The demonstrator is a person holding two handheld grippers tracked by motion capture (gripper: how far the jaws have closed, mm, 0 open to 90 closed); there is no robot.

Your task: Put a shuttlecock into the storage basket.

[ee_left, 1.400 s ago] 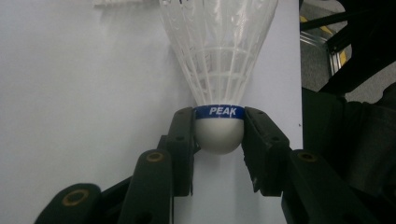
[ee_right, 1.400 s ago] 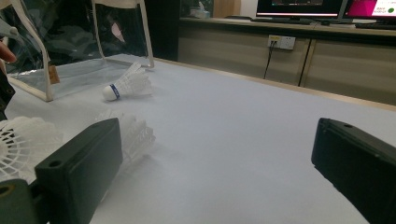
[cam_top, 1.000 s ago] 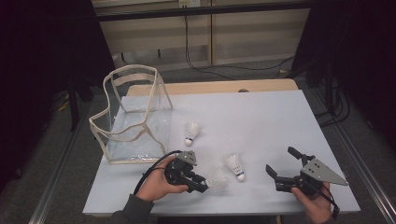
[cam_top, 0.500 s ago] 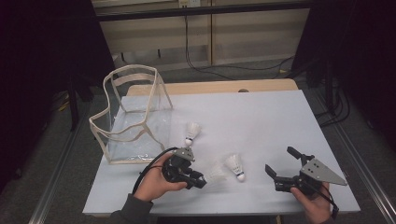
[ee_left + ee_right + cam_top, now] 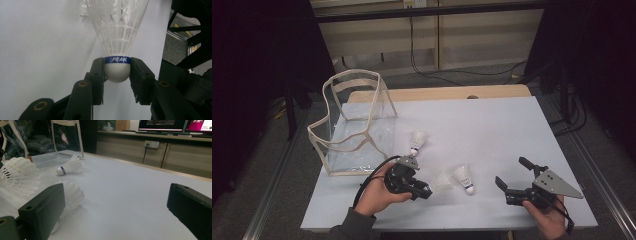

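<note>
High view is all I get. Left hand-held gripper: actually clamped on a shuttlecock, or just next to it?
Observer: Clamped. In the left gripper view the left hand-held gripper pinches the held shuttlecock by its white cork, one jaw on each side.
Operator: Any marking on it?
Observer: A blue band around the cork's top reads PEAK.
Operator: Right hand-held gripper?
Observer: The right hand-held gripper is open, with nothing between its jaws but the bare table.
Operator: What's ahead of it?
Observer: The nearest shuttlecock lies just behind its left jaw in the right gripper view.
</note>
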